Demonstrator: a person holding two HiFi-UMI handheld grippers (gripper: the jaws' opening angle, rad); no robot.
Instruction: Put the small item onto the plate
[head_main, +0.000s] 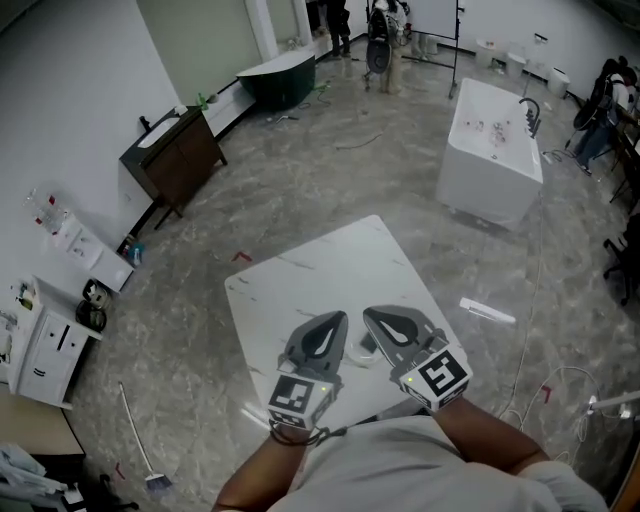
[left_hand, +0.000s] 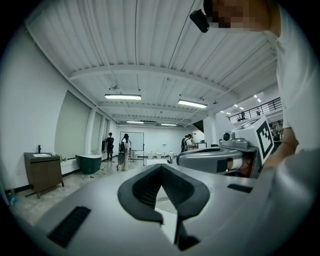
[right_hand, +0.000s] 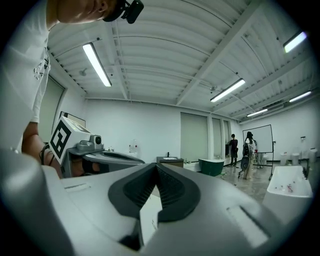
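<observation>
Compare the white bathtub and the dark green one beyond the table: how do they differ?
Colour: the white bathtub is white all over; the dark green bathtub has a pale rim. Shape: the white one is boxy and straight-sided, the green one curved. Place: the white one stands out on the open floor, nearer the table; the green one sits by the far wall. Both rest on the grey marbled floor.

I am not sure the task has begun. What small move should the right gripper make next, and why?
Probably tip the right gripper down toward the table and open it: its jaws are shut on nothing, it looks level across the room, and nothing to pick shows in its view.
</observation>
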